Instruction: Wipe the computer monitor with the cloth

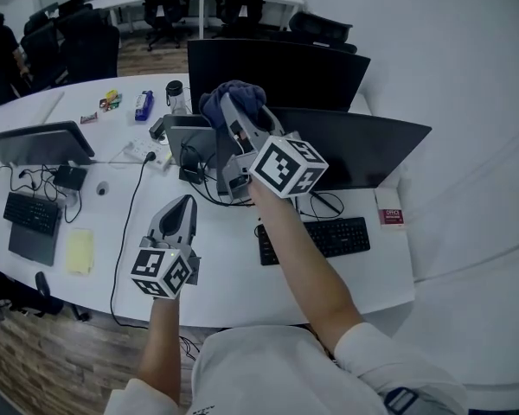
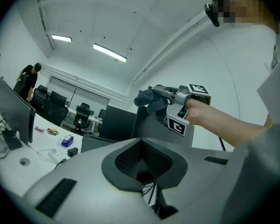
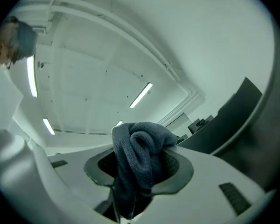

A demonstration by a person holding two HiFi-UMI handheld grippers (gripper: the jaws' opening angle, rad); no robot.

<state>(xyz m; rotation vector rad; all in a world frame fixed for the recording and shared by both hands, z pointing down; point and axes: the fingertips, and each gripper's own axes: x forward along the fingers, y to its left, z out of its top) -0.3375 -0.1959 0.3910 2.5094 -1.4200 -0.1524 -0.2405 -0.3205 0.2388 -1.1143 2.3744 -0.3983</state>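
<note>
Nearest: left hand-held gripper point(image 1: 183, 207) hangs low over the white worktop point(image 1: 233, 271), jaws pressed together, nothing between them. It steadies nothing.

Next out: black keyboard point(image 1: 316, 236) on the worktop, and a tangle of cables point(image 1: 199, 184) by the monitor stand.

Further: right hand-held gripper point(image 1: 236, 115) is raised on an outstretched arm, jaws clamped on a bunched dark blue cloth point(image 1: 233, 96). In the right gripper view the cloth point(image 3: 140, 157) bulges out above the pads and trails down between them. It sits at the upper left corner of the computer monitor point(image 1: 363, 150). Whether it touches the screen, I can't tell.

Farthest: a second dark monitor point(image 1: 285, 72) stands behind.

Risks, as a judgement:
- The cloth is a wad, not flat, so a stroke may wipe only a narrow strip or drag hard jaw tips across the screen.
- A push near the top edge could rock or tilt the unsupported monitor.
- The cloth could pull free if friction beats the pinch.
- A low sweep could snag the cables.
</note>
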